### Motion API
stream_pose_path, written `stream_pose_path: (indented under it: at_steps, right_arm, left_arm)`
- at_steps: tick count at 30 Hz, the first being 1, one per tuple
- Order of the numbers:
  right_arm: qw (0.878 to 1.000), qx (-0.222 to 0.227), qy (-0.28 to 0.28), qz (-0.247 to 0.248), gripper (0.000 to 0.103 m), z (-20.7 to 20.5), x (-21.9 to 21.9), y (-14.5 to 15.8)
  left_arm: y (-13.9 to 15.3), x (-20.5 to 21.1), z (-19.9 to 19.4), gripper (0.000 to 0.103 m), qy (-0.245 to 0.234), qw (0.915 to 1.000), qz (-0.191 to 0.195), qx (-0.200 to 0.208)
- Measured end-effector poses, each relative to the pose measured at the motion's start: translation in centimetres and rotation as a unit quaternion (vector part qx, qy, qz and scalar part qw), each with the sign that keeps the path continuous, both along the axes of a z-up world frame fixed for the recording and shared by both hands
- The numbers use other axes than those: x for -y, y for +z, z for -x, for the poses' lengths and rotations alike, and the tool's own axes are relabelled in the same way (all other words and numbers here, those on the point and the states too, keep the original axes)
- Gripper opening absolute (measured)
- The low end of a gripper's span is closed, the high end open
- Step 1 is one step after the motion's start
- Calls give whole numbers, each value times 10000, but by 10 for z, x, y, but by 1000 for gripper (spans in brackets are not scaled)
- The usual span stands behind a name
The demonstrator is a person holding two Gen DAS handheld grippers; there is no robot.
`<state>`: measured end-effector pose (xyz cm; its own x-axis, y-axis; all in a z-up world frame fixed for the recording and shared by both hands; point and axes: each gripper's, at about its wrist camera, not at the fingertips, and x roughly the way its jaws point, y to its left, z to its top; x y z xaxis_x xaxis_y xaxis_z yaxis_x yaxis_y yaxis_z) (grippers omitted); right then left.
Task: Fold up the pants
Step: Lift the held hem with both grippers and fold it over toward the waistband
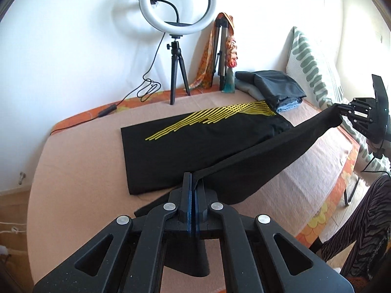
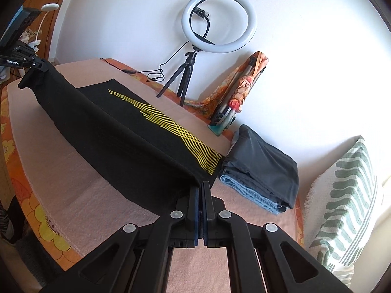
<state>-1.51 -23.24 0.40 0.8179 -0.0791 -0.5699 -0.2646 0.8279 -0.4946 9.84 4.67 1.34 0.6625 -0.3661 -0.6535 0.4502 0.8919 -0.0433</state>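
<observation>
Our left gripper (image 1: 194,183) and right gripper (image 2: 201,188) are each clamped on the near edge of the black pants (image 1: 195,141), raised off the bed (image 1: 80,161). The lengthwise fold appears begun; cross folds remain. Folded clothes (image 2: 264,168) lie beyond.

The pants (image 1: 195,141) are spread on the bed (image 1: 80,161), their near edge raised between 2 grippers, with the folded clothes (image 2: 261,171) at one end, the pillow (image 2: 342,210) beyond, and the ring light (image 1: 177,7) behind.
</observation>
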Motion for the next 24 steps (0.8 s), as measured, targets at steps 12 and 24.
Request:
stream_pose_path:
  at_steps: [12, 24]
  right_arm:
    - [9992, 25, 17, 388, 0, -97, -7, 31]
    - [9976, -416, -134, 541, 0, -202, -9, -9]
  left_arm:
    - [25, 0, -75, 0, 134, 9996, -1, 261]
    - [-9, 2, -167, 0, 252, 9995, -123, -151]
